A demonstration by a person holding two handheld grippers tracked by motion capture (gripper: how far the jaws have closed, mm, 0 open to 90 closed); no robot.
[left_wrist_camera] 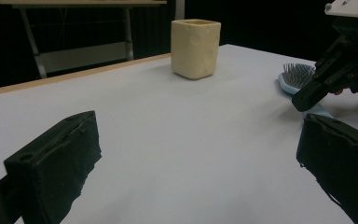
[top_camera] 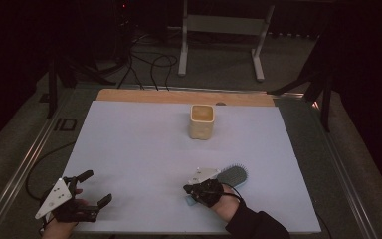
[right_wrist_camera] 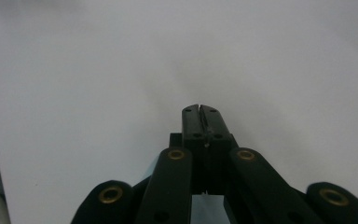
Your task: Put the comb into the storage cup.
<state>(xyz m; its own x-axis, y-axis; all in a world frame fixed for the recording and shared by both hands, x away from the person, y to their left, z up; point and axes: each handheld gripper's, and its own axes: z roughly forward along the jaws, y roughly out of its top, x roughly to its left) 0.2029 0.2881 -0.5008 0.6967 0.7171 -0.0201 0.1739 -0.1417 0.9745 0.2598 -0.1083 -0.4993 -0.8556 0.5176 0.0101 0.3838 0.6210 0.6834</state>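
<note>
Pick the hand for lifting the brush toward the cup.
Right. Its tongs are shut at the brush handle, apparently gripping it. The left tongs hang open near the mat's left front corner, far from both brush and cup.

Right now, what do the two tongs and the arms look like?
Both are black two-jaw tongs, left and right, each topped by a grey three-cornered plate with small dots. Block-shaped jaw pads; brass-coloured rivets on the right's linkage. Black cables trail. Dark sleeve on the right arm.

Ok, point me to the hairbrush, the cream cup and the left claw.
hairbrush [top_camera: 233, 176], high view, on the bristle head.
cream cup [left_wrist_camera: 196, 49], left gripper view, on its front wall.
left claw [top_camera: 98, 187], high view, midway between its fingertips.
</note>
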